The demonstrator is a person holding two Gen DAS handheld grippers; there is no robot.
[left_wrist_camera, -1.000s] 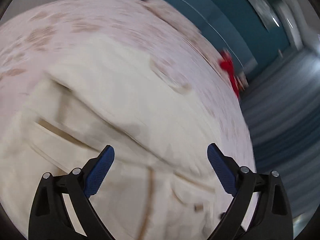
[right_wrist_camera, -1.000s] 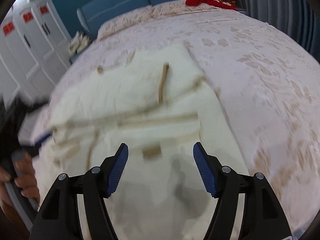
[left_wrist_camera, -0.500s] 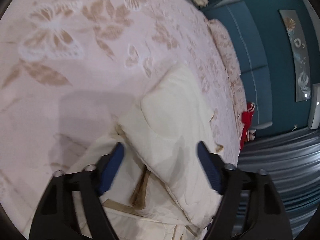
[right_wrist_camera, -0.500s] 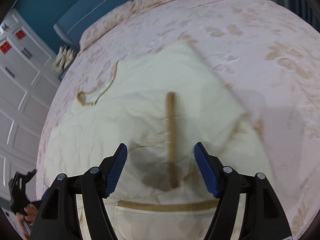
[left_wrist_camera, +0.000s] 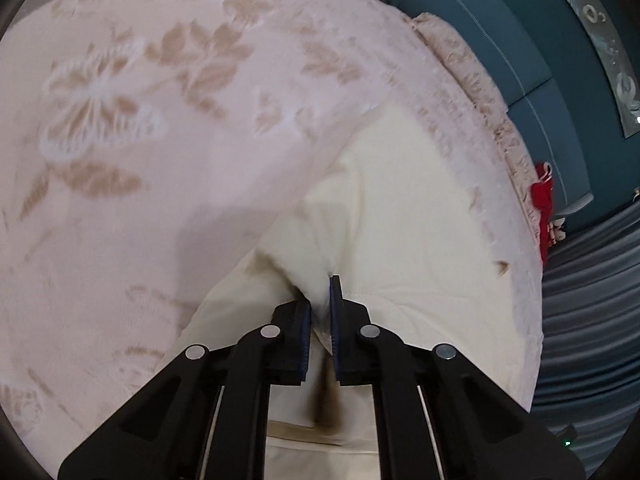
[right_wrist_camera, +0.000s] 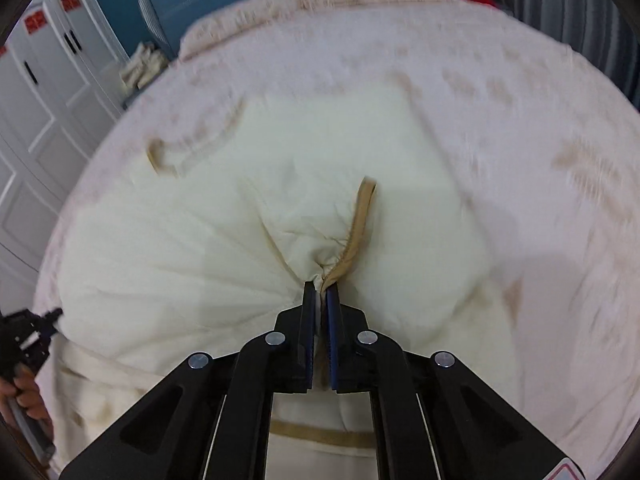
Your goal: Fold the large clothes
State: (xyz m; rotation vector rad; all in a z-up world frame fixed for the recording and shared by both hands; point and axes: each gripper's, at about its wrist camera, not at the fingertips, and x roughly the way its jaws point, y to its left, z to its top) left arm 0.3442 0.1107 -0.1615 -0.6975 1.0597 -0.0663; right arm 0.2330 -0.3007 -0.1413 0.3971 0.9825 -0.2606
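Cream cotton garment [right_wrist_camera: 360, 168] is lying spread on the floral bedspread [left_wrist_camera: 160, 128], stretching away ahead of both grippers, left gripper [left_wrist_camera: 319, 300] and right gripper [right_wrist_camera: 320, 300] each pinching its bunched near edge.

We have both grippers pitched steeply down. Our left gripper [left_wrist_camera: 320, 292] is clamped, jaws nearly together with cream fabric pinched between. Our right gripper [right_wrist_camera: 321, 296] is closing, fabric between its pads. Our left hand [right_wrist_camera: 24, 396] wraps a handle.

Cream garment [right_wrist_camera: 240, 248] tan-trimmed, pink leaf-patterned bedspread [left_wrist_camera: 140, 120]
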